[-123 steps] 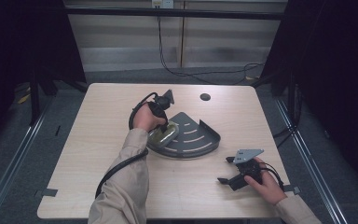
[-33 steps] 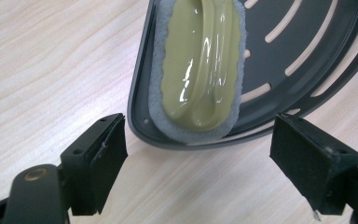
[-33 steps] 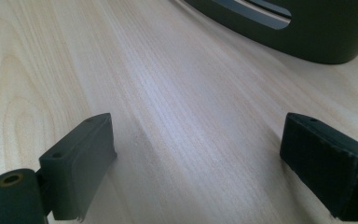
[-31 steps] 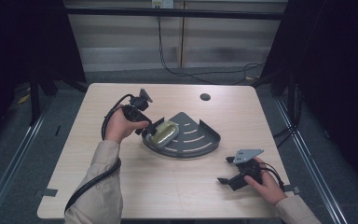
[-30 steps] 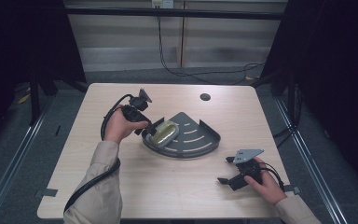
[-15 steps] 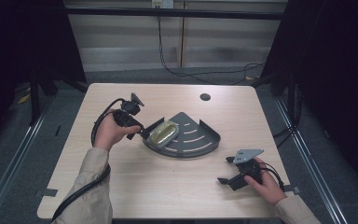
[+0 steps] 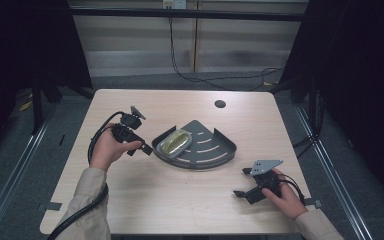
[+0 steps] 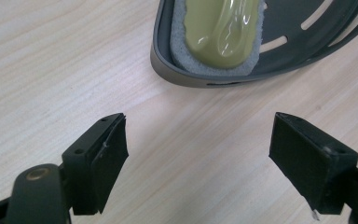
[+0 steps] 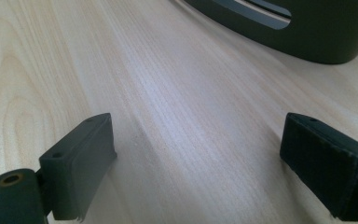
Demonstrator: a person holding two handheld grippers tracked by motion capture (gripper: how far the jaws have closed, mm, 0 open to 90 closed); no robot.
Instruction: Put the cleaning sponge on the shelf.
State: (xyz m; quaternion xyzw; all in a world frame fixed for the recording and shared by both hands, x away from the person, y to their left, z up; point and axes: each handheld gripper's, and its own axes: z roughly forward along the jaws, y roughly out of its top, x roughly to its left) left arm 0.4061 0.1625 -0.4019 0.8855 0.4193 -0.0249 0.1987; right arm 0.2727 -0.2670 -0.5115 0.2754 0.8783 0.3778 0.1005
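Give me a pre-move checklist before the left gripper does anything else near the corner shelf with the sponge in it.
1. Left gripper jaws open, nothing between them: ok.
2. Sponge lies inside the grey corner shelf, at its left end: ok.
3. Left gripper apart from the shelf rim, bare table between: ok.
4. Right gripper open, empty, resting low at the table's near right, away from the shelf: ok.
5. Shelf sits flat on the table: ok.
6. Whether the sponge is wet or stuck to the shelf: cannot tell.
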